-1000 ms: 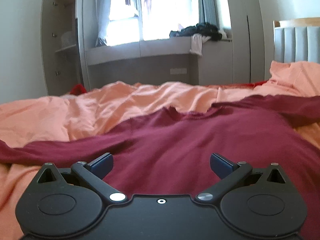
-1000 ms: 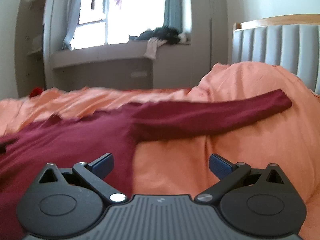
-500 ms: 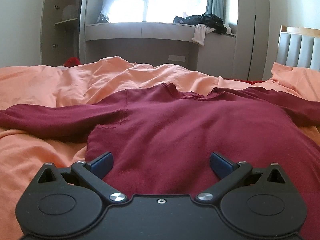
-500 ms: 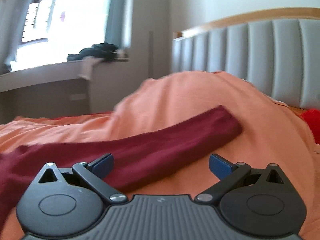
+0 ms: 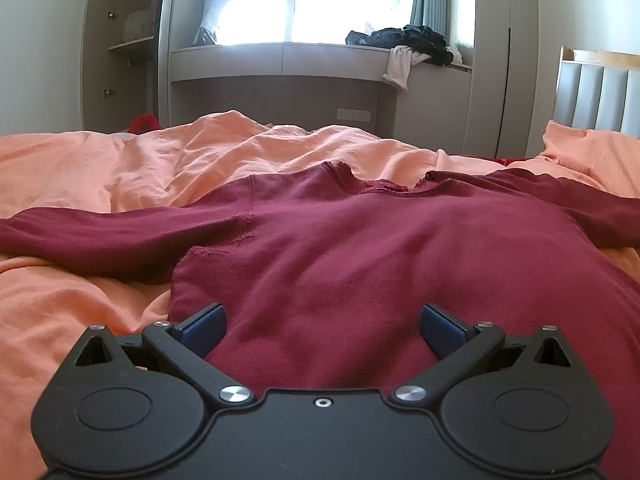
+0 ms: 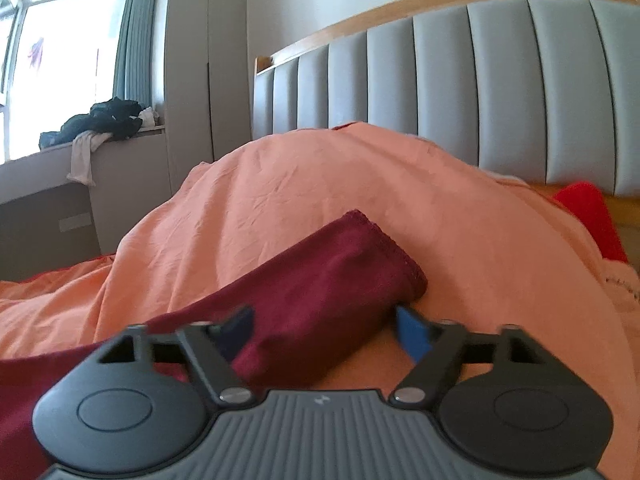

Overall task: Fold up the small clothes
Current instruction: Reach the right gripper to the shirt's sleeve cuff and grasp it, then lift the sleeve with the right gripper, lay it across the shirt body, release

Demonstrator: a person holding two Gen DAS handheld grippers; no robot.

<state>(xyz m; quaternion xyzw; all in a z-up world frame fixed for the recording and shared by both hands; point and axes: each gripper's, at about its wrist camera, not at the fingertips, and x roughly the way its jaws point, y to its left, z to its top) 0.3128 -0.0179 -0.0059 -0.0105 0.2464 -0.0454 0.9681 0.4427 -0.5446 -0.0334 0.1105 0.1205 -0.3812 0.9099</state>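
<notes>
Right tool (image 6: 322, 330) points slightly downward, jaws closing around the maroon sleeve (image 6: 332, 280).

Duvet mound (image 6: 340, 192) behind sleeve cuff (image 6: 360, 264)

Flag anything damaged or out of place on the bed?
The maroon sweater has frayed, ragged edges at its neckline and near the left armpit. It lies on a rumpled orange duvet. A clothes pile spills off the window ledge.
</notes>
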